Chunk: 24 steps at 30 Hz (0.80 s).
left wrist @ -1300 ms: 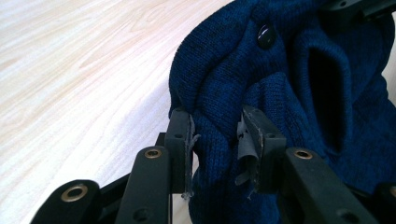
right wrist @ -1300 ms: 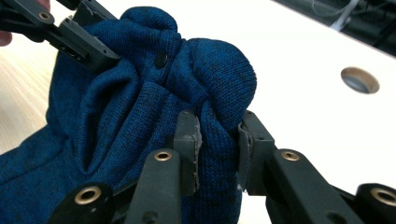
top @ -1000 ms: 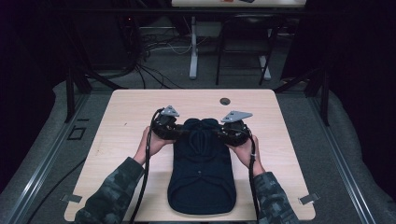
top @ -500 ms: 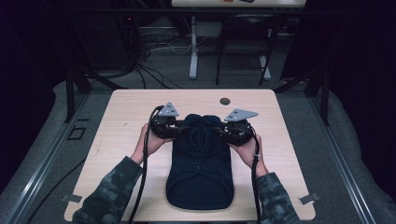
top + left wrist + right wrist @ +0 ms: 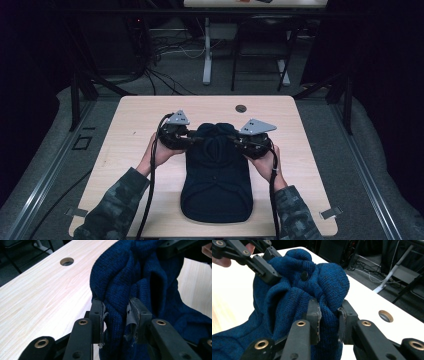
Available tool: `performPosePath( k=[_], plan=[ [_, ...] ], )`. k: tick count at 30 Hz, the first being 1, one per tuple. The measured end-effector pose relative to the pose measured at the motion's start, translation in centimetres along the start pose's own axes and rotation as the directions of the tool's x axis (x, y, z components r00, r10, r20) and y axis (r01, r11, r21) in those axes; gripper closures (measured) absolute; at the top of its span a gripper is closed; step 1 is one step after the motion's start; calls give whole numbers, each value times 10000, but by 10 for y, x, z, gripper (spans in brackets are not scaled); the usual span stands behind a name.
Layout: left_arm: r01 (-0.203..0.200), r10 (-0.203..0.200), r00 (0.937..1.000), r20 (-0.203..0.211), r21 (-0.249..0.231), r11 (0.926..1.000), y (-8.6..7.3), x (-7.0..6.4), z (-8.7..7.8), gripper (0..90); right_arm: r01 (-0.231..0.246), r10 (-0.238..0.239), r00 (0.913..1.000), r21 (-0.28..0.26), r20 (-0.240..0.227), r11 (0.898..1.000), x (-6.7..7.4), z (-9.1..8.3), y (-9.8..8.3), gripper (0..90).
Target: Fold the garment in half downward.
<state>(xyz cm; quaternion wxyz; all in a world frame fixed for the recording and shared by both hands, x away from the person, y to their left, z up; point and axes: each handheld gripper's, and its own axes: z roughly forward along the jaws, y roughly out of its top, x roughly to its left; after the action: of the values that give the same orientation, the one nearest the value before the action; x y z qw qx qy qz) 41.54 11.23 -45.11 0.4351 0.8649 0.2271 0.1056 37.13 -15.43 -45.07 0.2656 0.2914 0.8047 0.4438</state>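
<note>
The sweater [image 5: 216, 182], dark blue knit, lies on the pale wooden surface [image 5: 125, 125] from the centre toward 6 o'clock, its far end bunched and lifted. The left gripper [image 5: 192, 141] has its jaws clamped on a fold at the bunch's 9 o'clock side, the right gripper [image 5: 235, 141] on a fold at 3 o'clock. The right gripper view shows a dark button [image 5: 304, 275] in the knit; the high view is too dim for that, but shows a round hole [image 5: 241, 108] at 12 o'clock.
</note>
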Motion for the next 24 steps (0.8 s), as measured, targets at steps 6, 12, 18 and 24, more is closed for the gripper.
performPosePath(
  k=[6,12,18,24],
  plan=[
    [-185,183,9998,54,319,9993,2,-3,2,663,176,-175,9998,-105,63,9998,3,-1,0,741],
    [-851,839,9947,-592,-174,9962,3,-9,-3,720,243,-243,9997,-316,-15,9992,1,-6,-1,741],
    [-1628,1559,9782,-1371,-405,9858,6,-21,-8,730,72,-81,9997,-360,-234,9993,0,-11,-1,717],
    [-1985,1876,9675,-1696,-494,9789,5,-28,-6,731,-646,654,9964,167,-548,9978,-4,-13,-5,651]
  ],
)
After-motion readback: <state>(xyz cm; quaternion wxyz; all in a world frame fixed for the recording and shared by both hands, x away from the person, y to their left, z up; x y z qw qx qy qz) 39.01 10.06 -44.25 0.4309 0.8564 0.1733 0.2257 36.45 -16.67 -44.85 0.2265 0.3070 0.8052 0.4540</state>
